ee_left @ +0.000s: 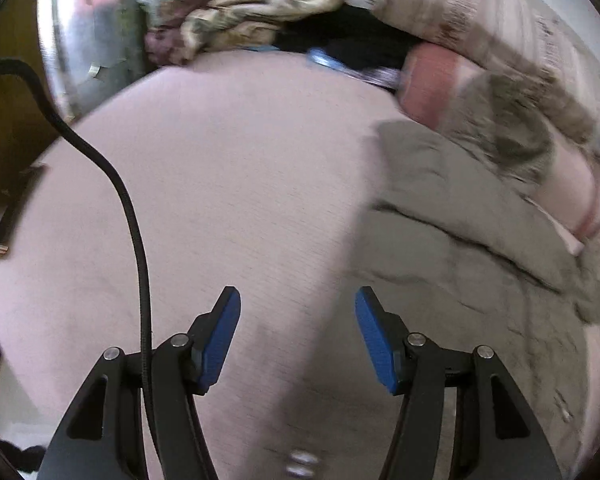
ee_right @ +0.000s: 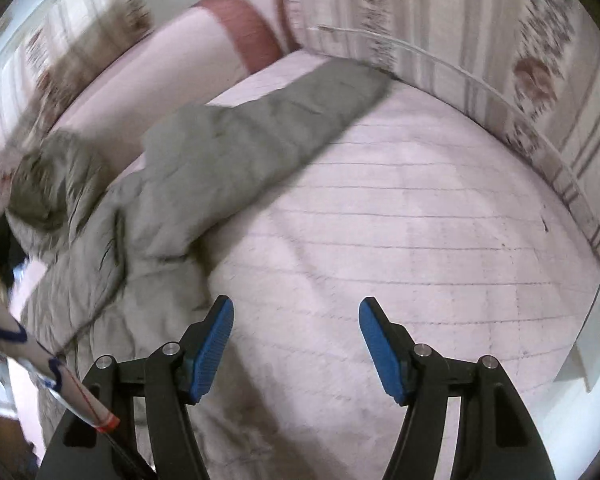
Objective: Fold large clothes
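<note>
Left gripper (ee_left: 298, 300) hangs above the pink bed cover (ee_left: 220, 184), pointing forward and down; its blue pads (ee_left: 220, 340) stand wide apart with nothing between them, only bare cover showing in the gap. A black cable (ee_left: 134, 240) runs from 9 o'clock of the left wrist view down past the left finger. The grey quilted jacket (ee_left: 472, 248) lies on the cover at 3 to 4 o'clock of that view, near the right finger but apart from it; fur-trimmed hood (ee_left: 516, 120) at 2 o'clock, resting against a pink-and-red pillow (ee_left: 432, 80). A heap of crumpled clothes (ee_left: 240, 16), brown and cream, sits at 12 o'clock along the far edge of the bed. Frame is motion-blurred. Right gripper (ee_right: 296, 306) likewise poised above the bed, fingers spread wide, holding nothing; its left pad (ee_right: 212, 352) overlaps the jacket's lower edge in view, whether touching cannot be told. In the right wrist view the jacket (ee_right: 172, 184) fills 9 to 11 o'clock, one sleeve (ee_right: 300, 116) stretched flat toward 12 o'clock, its cuff near the striped floral bedding (ee_right: 480, 32) banked along the far side. Hood fur (ee_right: 40, 192) at 9 o'clock. A white sleeve with blue marks (ee_right: 28, 348) crosses at 8 o'clock. No containers seen.
</note>
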Demonstrator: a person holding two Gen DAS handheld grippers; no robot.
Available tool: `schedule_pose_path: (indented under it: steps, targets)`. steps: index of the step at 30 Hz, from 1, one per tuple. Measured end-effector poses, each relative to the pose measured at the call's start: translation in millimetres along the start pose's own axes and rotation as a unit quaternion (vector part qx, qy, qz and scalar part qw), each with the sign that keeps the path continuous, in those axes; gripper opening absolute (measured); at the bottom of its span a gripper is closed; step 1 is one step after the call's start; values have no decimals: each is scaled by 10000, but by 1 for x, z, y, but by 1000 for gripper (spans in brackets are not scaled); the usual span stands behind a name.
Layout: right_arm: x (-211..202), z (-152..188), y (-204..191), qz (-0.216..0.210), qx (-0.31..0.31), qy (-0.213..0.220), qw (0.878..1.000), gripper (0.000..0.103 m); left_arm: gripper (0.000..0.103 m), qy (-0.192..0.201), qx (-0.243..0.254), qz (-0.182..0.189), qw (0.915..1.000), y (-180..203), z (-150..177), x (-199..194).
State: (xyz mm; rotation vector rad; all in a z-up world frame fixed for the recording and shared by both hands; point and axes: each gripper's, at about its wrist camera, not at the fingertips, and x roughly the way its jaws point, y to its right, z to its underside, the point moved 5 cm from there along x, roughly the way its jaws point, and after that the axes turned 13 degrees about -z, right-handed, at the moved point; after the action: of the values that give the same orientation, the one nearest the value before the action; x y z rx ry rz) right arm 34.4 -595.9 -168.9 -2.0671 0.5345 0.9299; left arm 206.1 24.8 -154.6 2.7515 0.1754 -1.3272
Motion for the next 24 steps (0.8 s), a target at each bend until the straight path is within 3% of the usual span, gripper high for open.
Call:
schedule_pose_path:
  steps: [3,5,11,18,22,23,24]
  targets:
    - [16,-18,22,0,311,80,9995,70,59,-70,120,571,9983,25,11,-5]
    - [29,-29,32,-126,600,161,9980,70,59,-58,281,760,9967,43,18,-8]
    - [72,-74,52,-373,1106,373,9925,70,59,47,643,659,9957,74,22,-4]
    - [127,-125,62,-533,1431,453,9872,70,59,-201,397,915,9948,78,12,11]
    - [140,-150,71,-583,1728,768,9802,70,59,-244,413,900,9948,85,9,18]
    - [141,-154,72,-581,1773,794,9792,67,59,-235,438,892,9948,86,8,19]
    - [144,-160,74,-551,1788,796,9791,46,59,-224,479,845,9950,87,9,20]
